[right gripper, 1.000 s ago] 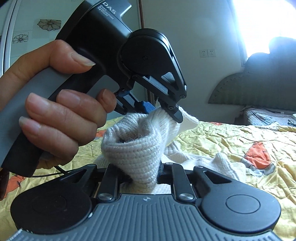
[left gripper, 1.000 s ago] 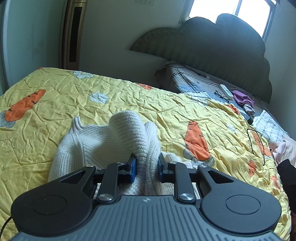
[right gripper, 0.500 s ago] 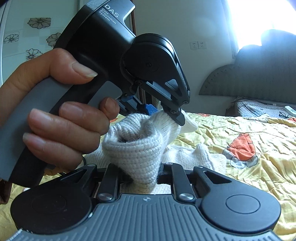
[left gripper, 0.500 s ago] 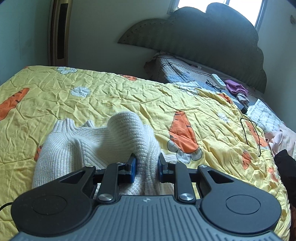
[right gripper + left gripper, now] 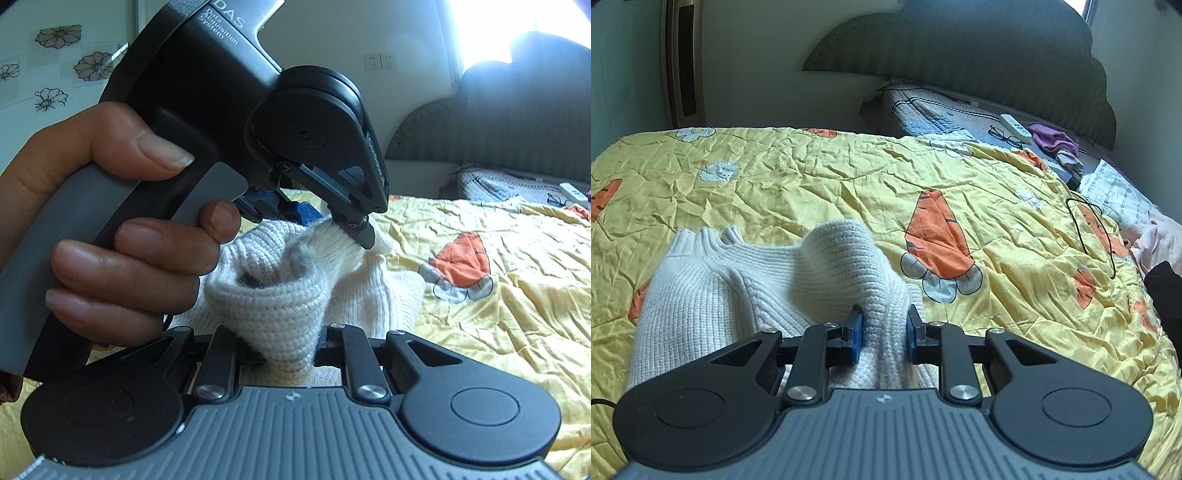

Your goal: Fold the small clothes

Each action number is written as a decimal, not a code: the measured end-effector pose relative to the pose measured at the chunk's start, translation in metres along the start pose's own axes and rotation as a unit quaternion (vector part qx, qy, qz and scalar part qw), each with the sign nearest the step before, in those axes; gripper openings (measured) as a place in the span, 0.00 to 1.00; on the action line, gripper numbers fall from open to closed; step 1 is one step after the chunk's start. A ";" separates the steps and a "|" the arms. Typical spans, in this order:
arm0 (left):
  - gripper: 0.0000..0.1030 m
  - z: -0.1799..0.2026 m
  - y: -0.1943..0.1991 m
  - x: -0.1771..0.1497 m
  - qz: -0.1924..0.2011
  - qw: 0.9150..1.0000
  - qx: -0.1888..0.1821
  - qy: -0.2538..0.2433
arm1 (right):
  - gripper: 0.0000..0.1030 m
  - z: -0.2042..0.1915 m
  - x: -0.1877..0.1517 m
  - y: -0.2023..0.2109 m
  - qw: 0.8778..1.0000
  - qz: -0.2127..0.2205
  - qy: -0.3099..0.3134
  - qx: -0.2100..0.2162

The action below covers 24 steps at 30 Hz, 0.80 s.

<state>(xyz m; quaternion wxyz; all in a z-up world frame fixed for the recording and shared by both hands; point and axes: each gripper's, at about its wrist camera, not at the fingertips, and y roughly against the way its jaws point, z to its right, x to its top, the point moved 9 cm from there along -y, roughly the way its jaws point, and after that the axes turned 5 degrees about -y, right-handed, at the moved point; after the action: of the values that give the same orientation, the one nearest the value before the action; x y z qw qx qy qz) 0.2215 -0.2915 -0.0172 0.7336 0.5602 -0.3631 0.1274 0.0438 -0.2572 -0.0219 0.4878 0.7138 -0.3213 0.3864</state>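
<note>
A small white knitted sweater (image 5: 713,295) lies on the yellow carrot-print quilt (image 5: 820,177), its ribbed collar at the left. My left gripper (image 5: 884,325) is shut on a raised fold of the knit, blue pads pressing both sides. In the right wrist view my right gripper (image 5: 282,345) is shut on another bunch of the same sweater (image 5: 273,291), its pads buried in the wool. The left gripper (image 5: 332,221) appears there from the side, held by a person's hand (image 5: 122,236), pinching the sweater just above and behind my right one.
At the head of the bed lie a grey patterned pillow (image 5: 923,110), a white remote (image 5: 1015,125), glasses (image 5: 1004,134) and purple cloth (image 5: 1054,138). A black cable loop (image 5: 1089,232) and pink and dark clothes (image 5: 1160,251) sit at the right edge.
The left gripper has moved across and down toward the quilt with its fold; the sweater now sits more to the left in its view. The right gripper shifted slightly, still gripping.
</note>
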 end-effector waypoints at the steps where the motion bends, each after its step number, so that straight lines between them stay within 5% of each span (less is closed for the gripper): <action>1: 0.21 0.001 -0.002 -0.001 -0.002 1.000 0.001 -0.002 | 0.18 0.002 -0.001 -0.002 1.000 -0.004 -0.002 0.000; 9: 0.26 0.008 -0.008 -0.005 -0.001 1.000 -0.021 -0.014 | 0.18 0.006 -0.013 -0.005 0.999 -0.032 -0.010 0.004; 16: 0.27 0.010 0.027 0.009 0.067 0.997 -0.018 -0.034 | 0.19 0.010 -0.020 -0.008 0.999 -0.051 -0.010 0.009; 18: 0.35 0.006 0.039 0.009 0.084 0.996 -0.012 -0.042 | 0.20 0.013 -0.021 -0.009 0.998 -0.053 -0.013 0.013; 20: 0.68 -0.003 0.050 0.005 0.101 0.994 -0.001 -0.047 | 0.27 0.014 -0.023 -0.009 0.998 -0.056 -0.014 0.011; 24: 0.75 -0.023 0.065 -0.012 0.124 0.989 0.043 -0.072 | 0.31 0.019 -0.026 -0.011 0.998 -0.061 -0.025 0.018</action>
<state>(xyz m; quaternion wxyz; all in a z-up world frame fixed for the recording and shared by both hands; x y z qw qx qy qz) 0.1831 -0.2453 0.0197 0.6592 0.5500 -0.4754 0.1923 0.0448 -0.2691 -0.0534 0.4891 0.7502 -0.2824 0.3438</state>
